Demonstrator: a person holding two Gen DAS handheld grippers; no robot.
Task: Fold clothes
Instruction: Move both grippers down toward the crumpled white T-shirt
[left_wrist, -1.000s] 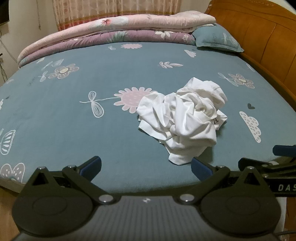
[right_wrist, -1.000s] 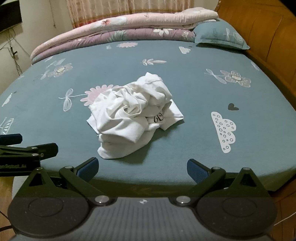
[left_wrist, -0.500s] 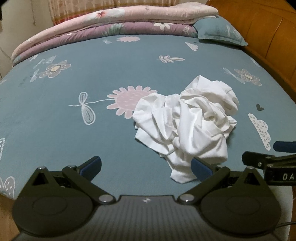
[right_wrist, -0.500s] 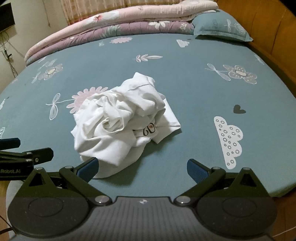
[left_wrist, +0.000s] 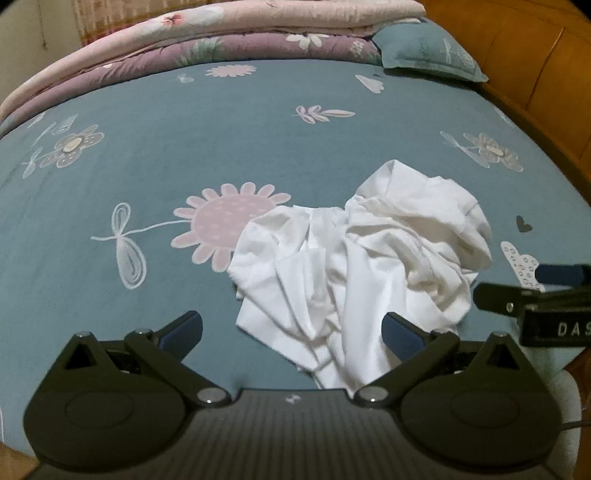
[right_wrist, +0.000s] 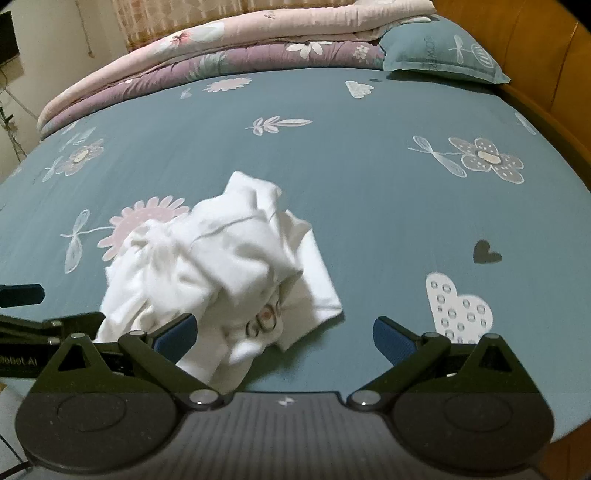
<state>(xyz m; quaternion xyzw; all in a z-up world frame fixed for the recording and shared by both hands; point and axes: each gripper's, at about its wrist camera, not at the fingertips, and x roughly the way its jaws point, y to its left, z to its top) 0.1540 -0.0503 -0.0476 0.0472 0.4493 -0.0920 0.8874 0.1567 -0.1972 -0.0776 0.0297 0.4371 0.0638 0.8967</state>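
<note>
Left wrist view shows the shirt (left_wrist: 362, 266), white and crumpled in a heap, lying on the bed (left_wrist: 184, 155) just ahead of the left gripper (left_wrist: 291, 328), its near edge reaching down between the spread fingers (left_wrist: 183, 326) and leaning toward the right-hand one. From the right wrist view the same shirt (right_wrist: 221, 273) sits ahead and to the left of the right gripper (right_wrist: 284, 336), whose fingers (right_wrist: 391, 336) are also spread wide with nothing between them but a corner of cloth by the left one. Neither gripper holds anything.

The heap has no clear long axis; it is bunched, with a printed patch turned toward the right gripper. It lies between the two grippers, and both look about equally near, so I would guess either could take a near edge first. Spreading it flat seems the step in hand, with folding not yet begun.

Farther off, a folded quilt (left_wrist: 207, 40) and a pillow (left_wrist: 424, 51) rest at the far end of the bed, by a wooden headboard (left_wrist: 535, 55). No container is in sight.
</note>
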